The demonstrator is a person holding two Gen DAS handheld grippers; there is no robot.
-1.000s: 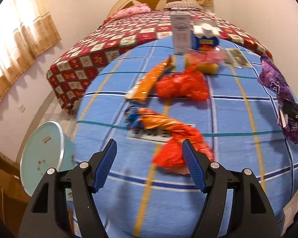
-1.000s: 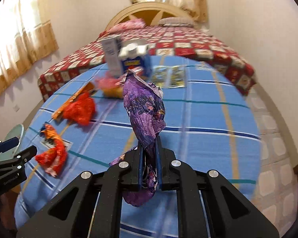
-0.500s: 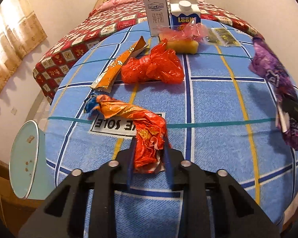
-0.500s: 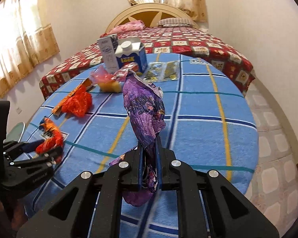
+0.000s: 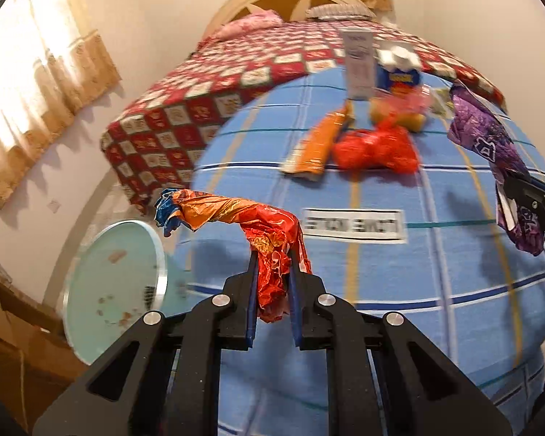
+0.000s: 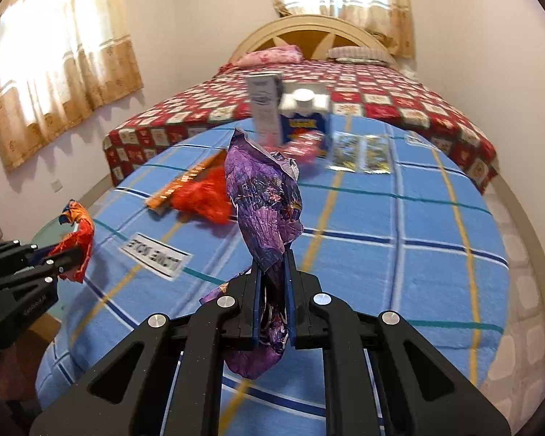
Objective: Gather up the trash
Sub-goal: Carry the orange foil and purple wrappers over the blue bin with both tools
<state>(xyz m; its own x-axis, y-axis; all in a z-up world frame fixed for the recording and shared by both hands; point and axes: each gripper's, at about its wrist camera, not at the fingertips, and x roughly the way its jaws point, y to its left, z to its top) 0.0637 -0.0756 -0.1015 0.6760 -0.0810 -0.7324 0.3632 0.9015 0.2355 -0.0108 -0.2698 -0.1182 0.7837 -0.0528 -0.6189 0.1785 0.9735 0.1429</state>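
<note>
My left gripper (image 5: 272, 272) is shut on a crumpled orange-red wrapper (image 5: 261, 229), lifted clear of the blue checked tablecloth (image 5: 363, 283); its blue end points left. In the right wrist view that wrapper (image 6: 78, 239) hangs from the left gripper (image 6: 67, 258) at the left edge. My right gripper (image 6: 272, 272) is shut on a crumpled purple wrapper (image 6: 265, 210) that stands up above its jaws. The left wrist view shows the purple wrapper (image 5: 490, 145) at the far right. On the cloth lie a red plastic bag (image 5: 376, 149) and a flat orange wrapper (image 5: 318, 145).
Two cartons (image 6: 290, 116) stand at the table's far edge with a pink-wrapped yellow thing (image 5: 399, 112) before them and flat foil packets (image 6: 361, 154) beside. A pale green round bin lid (image 5: 116, 283) is below the table's left edge. A bed (image 6: 345, 91) lies beyond.
The left gripper's jaws closed on the orange-red wrapper and raised it off the cloth, uncovering a white label. The right gripper kept its hold on the purple wrapper and shifted slightly.
</note>
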